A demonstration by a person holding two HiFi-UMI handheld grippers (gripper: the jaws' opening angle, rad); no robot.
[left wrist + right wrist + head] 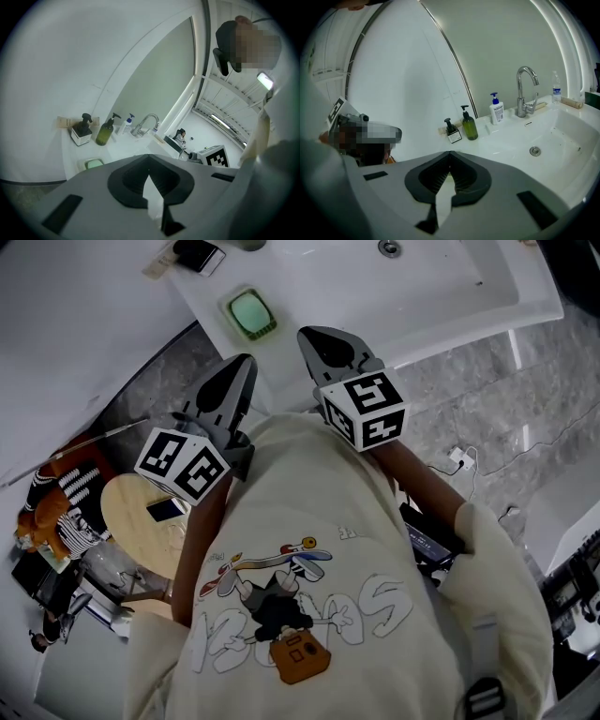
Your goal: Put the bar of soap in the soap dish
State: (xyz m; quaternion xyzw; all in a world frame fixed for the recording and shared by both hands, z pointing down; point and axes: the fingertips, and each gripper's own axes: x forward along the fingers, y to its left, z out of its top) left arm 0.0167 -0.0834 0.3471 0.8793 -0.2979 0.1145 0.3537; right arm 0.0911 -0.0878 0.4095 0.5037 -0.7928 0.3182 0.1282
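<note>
A pale green bar of soap (250,312) lies in a small soap dish (232,324) on the white counter, left of the basin. My left gripper (246,362) hangs just below and slightly left of the dish, shut with nothing in it. To the dish's right, over the counter's front edge, my right gripper (310,335) is also shut and empty. In the left gripper view the soap (94,163) shows ahead and to the left of the closed left gripper (149,162). The right gripper view shows the shut right gripper (450,157); the dish is hidden there.
A black pump bottle (452,131), a green bottle (469,124) and a white bottle (496,110) line the wall beside the faucet (525,91). The basin (562,140) lies to the right. A round wooden stool (131,512) and clutter stand on the floor at left.
</note>
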